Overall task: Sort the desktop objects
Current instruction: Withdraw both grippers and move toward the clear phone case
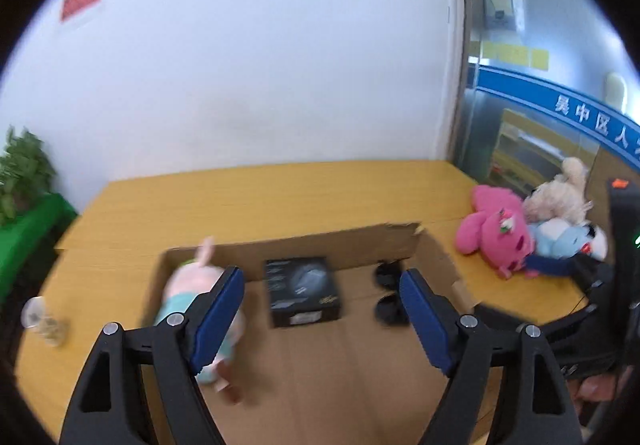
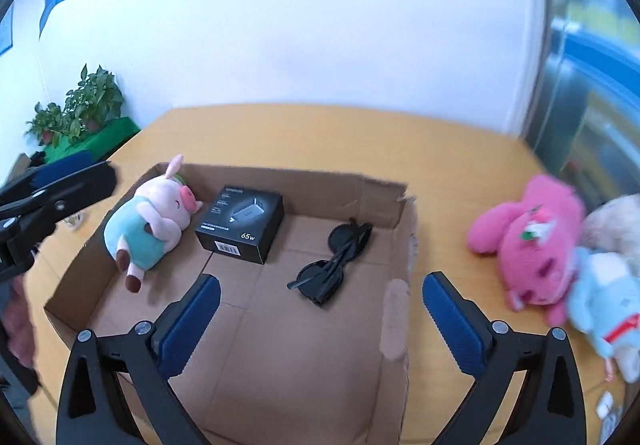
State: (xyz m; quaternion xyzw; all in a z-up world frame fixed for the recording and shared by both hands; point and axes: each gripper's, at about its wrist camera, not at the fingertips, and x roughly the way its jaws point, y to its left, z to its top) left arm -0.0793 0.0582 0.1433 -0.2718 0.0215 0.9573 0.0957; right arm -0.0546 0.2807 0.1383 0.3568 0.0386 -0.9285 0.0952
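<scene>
An open cardboard box point(image 2: 402, 241) sits on the wooden desk point(image 2: 320, 137). Inside it lie a pink pig plush in a teal outfit point(image 2: 154, 221), a black charger box point(image 2: 242, 223) and black sunglasses point(image 2: 332, 265). My right gripper point(image 2: 320, 293) hangs open above the box's near right part, nothing between its blue pads. My left gripper point(image 1: 322, 291) is open above the box too, empty, with the pig plush point(image 1: 188, 297) under its left finger. The charger box point(image 1: 302, 291) and the sunglasses point(image 1: 390, 295) show between the fingers. The left gripper point(image 2: 56, 189) also enters the right wrist view at the left edge.
A pile of plush toys lies on the desk right of the box: a pink one point(image 2: 532, 241), a light blue one point(image 2: 600, 297) and a cream one point(image 1: 560, 197). A clear glass point(image 1: 40, 319) stands at the desk's left. Potted plants point(image 2: 80, 109) sit beyond the left end. A white wall lies behind.
</scene>
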